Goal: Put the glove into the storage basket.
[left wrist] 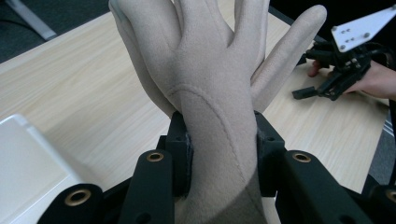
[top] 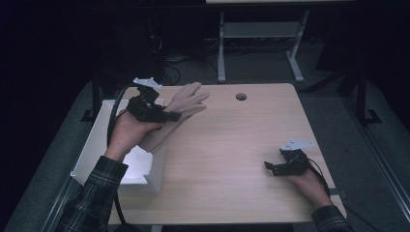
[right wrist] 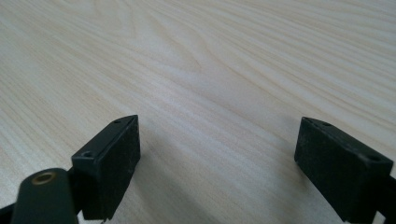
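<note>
Gripping a beige glove, left gripper raised.

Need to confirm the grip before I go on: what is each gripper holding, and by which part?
The left gripper clamps the beige glove at its wrist, below the thumb. The right gripper holds nothing.

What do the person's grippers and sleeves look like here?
Both the left gripper and right gripper are black, with blocky rectangular pads, brass-coloured pivot rings, a grey three-cornered plate on top, and a black trailing cable. The sleeves are dark plaid.
</note>
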### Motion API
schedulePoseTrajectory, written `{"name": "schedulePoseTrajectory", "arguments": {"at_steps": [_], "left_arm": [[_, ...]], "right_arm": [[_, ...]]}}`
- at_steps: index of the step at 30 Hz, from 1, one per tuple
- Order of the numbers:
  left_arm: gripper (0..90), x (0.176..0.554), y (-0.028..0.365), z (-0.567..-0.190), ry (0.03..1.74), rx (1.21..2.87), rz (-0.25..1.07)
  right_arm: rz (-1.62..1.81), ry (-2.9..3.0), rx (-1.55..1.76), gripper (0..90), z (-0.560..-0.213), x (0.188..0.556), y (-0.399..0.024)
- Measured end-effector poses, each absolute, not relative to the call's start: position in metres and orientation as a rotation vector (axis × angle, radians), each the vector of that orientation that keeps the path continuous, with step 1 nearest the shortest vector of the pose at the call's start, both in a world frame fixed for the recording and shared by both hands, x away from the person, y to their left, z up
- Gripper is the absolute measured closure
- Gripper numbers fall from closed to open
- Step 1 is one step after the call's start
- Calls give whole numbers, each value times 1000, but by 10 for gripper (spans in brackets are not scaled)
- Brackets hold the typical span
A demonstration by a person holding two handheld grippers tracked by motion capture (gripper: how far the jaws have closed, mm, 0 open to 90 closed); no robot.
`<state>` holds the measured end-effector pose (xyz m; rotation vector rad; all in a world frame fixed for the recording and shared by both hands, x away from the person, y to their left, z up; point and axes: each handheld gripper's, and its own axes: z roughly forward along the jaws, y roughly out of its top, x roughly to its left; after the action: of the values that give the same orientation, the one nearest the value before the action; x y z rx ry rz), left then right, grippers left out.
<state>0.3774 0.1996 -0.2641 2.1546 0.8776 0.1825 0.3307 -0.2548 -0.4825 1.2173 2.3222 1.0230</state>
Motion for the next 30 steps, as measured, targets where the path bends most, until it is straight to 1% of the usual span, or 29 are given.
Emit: {"name": "schedulePoseTrajectory", "arguments": {"at_steps": [11, 18, 23, 30], "left_arm": [[660, 376, 247, -269, 1008, 2092, 234], [660, 369, 275, -276, 1112, 2070, 296], [660, 365, 291, -289, 1169, 2067, 323], [660, 366, 304, -317, 1247, 2057, 315]], "right_arm": [[1022, 2319, 1217, 139, -483, 328, -256], [1022, 2319, 1217, 139, -483, 328, -256], [1024, 2322, 1212, 138, -483, 328, -256], [1023, 2327, 1207, 138, -482, 329, -256]]}}
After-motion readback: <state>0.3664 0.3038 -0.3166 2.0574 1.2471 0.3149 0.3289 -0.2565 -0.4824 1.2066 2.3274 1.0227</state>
